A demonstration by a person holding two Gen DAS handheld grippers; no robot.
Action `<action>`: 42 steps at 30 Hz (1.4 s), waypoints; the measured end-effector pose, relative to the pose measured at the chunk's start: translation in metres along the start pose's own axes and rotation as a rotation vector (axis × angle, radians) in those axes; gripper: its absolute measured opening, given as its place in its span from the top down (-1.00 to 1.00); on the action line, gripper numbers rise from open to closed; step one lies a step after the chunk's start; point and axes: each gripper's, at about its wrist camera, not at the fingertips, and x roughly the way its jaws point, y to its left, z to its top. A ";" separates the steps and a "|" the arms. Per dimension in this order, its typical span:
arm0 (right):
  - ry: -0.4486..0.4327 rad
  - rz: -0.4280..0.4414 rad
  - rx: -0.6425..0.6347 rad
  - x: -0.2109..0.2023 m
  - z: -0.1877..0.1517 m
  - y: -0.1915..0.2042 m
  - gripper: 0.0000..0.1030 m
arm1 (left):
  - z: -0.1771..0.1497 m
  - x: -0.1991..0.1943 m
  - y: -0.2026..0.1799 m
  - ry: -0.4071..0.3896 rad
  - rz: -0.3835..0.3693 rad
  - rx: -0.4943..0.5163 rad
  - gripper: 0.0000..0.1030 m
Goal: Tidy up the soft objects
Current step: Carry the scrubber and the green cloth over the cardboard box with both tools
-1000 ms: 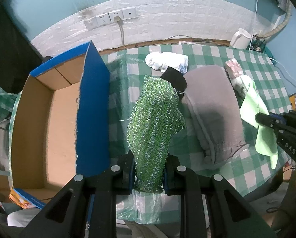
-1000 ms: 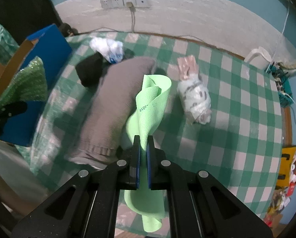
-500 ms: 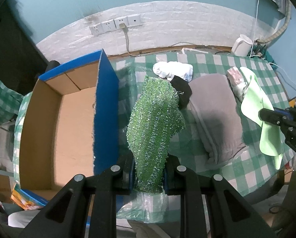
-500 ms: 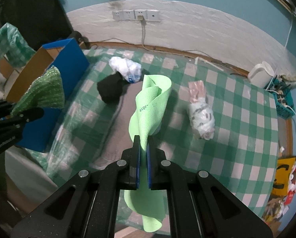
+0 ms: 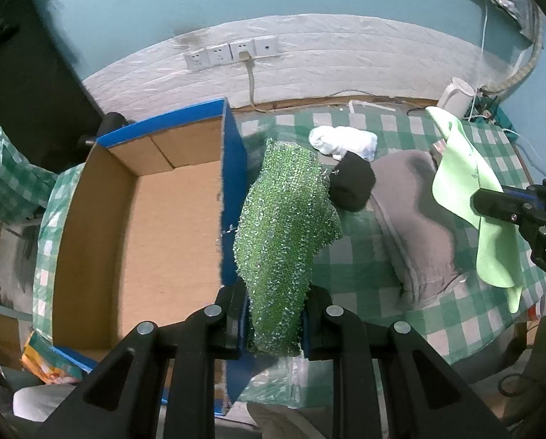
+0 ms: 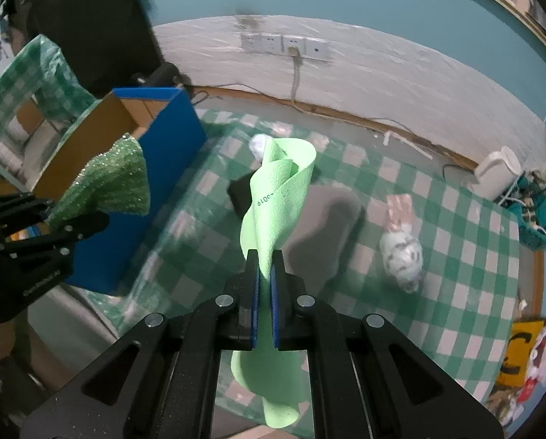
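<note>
"While each claw pinched one cloth, where was the box?"

"Left of the left claw (image 5: 274,323), which squeezed one sparkly green cloth (image 5: 285,226) held up, probably to drop into the one open box (image 5: 170,219). The right claw (image 6: 264,285) squeezed one pale green sheet (image 6: 280,201)."

"Any left?"

"One grey cloth (image 5: 415,219), one black sock (image 5: 351,184), one white bundle (image 5: 342,141)."

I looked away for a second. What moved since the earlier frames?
Both grippers rose and drifted left toward the cardboard box, the left gripper carrying the sparkly green cloth, the right gripper the light green sheet. Both grips unchanged; the grey garment stayed on the table.
</note>
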 end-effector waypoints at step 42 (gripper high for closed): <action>0.044 0.176 -0.203 0.063 0.099 0.179 0.92 | -0.033 0.016 0.132 0.006 0.131 -0.201 0.59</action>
